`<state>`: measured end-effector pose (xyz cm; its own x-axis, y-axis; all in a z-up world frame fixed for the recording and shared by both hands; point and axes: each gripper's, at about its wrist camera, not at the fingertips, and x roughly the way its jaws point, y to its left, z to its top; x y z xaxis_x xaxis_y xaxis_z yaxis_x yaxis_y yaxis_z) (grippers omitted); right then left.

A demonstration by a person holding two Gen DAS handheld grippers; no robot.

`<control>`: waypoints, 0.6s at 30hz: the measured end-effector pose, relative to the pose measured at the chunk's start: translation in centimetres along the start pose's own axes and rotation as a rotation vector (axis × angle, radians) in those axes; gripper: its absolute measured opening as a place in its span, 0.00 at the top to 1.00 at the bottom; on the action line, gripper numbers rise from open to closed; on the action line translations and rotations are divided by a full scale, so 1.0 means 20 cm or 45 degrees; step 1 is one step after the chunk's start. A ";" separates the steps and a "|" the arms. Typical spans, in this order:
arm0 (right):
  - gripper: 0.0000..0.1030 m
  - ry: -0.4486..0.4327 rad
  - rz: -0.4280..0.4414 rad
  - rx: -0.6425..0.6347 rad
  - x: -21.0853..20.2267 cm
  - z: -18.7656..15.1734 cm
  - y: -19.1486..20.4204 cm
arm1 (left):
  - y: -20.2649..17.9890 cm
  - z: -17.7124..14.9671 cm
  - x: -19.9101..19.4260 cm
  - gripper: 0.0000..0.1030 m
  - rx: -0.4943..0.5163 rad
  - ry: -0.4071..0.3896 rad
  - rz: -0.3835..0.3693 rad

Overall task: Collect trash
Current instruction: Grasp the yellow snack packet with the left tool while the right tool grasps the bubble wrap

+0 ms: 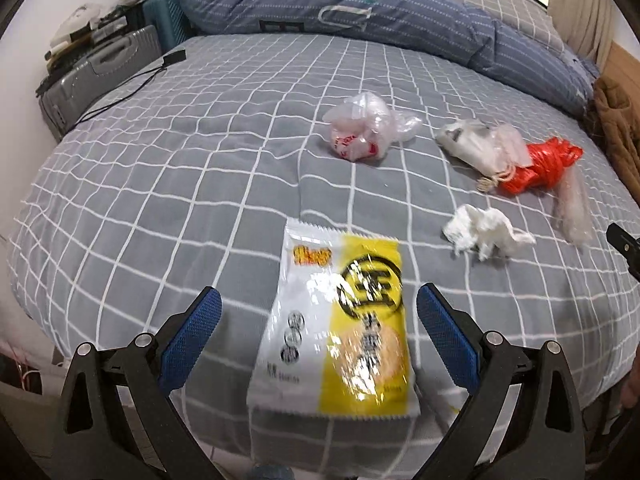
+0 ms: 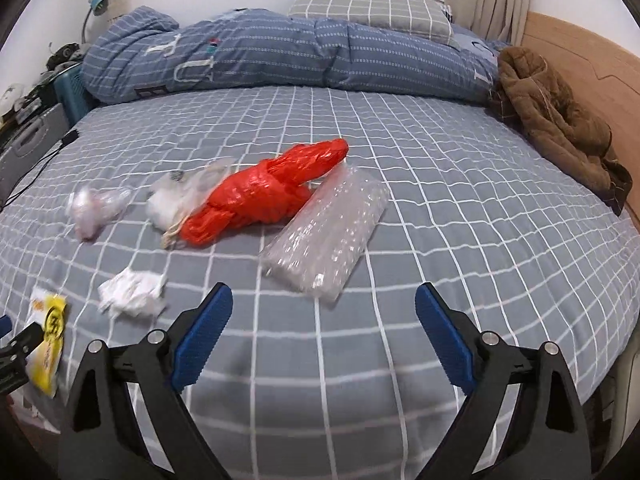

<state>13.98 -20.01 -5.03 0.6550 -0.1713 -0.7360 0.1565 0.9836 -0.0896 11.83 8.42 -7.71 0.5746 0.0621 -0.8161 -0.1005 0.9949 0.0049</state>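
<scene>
A yellow-and-white snack wrapper (image 1: pixel 336 320) lies near the bed's front edge, between the spread fingers of my open left gripper (image 1: pixel 319 304); it also shows in the right wrist view (image 2: pixel 48 332). A crumpled white tissue (image 1: pixel 480 234) (image 2: pixel 132 292), a clear plastic bag with red print (image 1: pixel 366 128) (image 2: pixel 94 206), a whitish bag (image 1: pixel 476 146) (image 2: pixel 180 196), a red plastic bag (image 1: pixel 540 166) (image 2: pixel 268 192) and a bubble-wrap sheet (image 2: pixel 328 232) lie on the grey checked bedsheet (image 1: pixel 180 184). My right gripper (image 2: pixel 324 304) is open and empty, just short of the bubble wrap.
A folded blue quilt (image 2: pixel 280 56) and a pillow (image 2: pixel 368 8) lie at the far side. A brown jacket (image 2: pixel 552 120) sits by the wooden headboard (image 2: pixel 580 56). A grey suitcase (image 1: pixel 100 76) with clutter stands left of the bed. A black cable (image 1: pixel 132 84) runs onto the sheet.
</scene>
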 end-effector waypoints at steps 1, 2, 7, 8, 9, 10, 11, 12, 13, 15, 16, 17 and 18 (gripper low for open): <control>0.14 0.005 -0.002 0.010 0.03 0.01 0.00 | 0.00 0.01 0.01 0.06 0.003 0.005 -0.004; 0.14 0.009 -0.003 0.020 0.05 0.03 -0.01 | 0.00 0.02 0.02 0.06 0.005 0.010 -0.007; 0.15 0.025 -0.015 0.054 0.19 0.10 -0.01 | -0.01 0.02 0.07 0.06 0.008 0.051 -0.014; 0.16 0.034 -0.016 0.064 0.23 0.12 -0.01 | -0.01 0.02 0.07 0.07 0.006 0.055 -0.018; 0.16 0.039 -0.018 0.070 0.25 0.13 -0.01 | -0.01 0.02 0.07 0.07 0.003 0.058 -0.028; 0.17 0.045 -0.021 0.077 0.27 0.14 -0.01 | -0.02 0.02 0.07 0.07 0.007 0.059 -0.029; 0.17 0.049 -0.026 0.083 0.29 0.14 -0.01 | -0.02 0.01 0.07 0.07 0.014 0.060 -0.024; 0.17 0.053 -0.030 0.085 0.31 0.15 0.00 | -0.03 0.01 0.08 0.07 0.023 0.063 -0.015; 0.18 0.057 -0.031 0.083 0.33 0.16 0.00 | -0.04 0.00 0.08 0.08 0.030 0.069 -0.013; 0.20 0.064 -0.040 0.083 0.36 0.17 0.01 | -0.05 -0.01 0.10 0.09 0.045 0.087 -0.013; 0.21 0.069 -0.038 0.087 0.37 0.17 0.01 | -0.05 -0.01 0.10 0.11 0.049 0.093 -0.015; 0.22 0.074 -0.036 0.092 0.39 0.17 0.01 | -0.06 -0.02 0.12 0.13 0.054 0.108 -0.018; 0.22 0.080 -0.038 0.094 0.40 0.18 0.01 | -0.06 -0.02 0.12 0.16 0.057 0.118 -0.017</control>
<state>21.87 -21.39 -8.62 0.6016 -0.1943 -0.7748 0.2309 0.9709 -0.0642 13.08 7.37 -9.96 0.4977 0.0429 -0.8663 -0.0558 0.9983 0.0174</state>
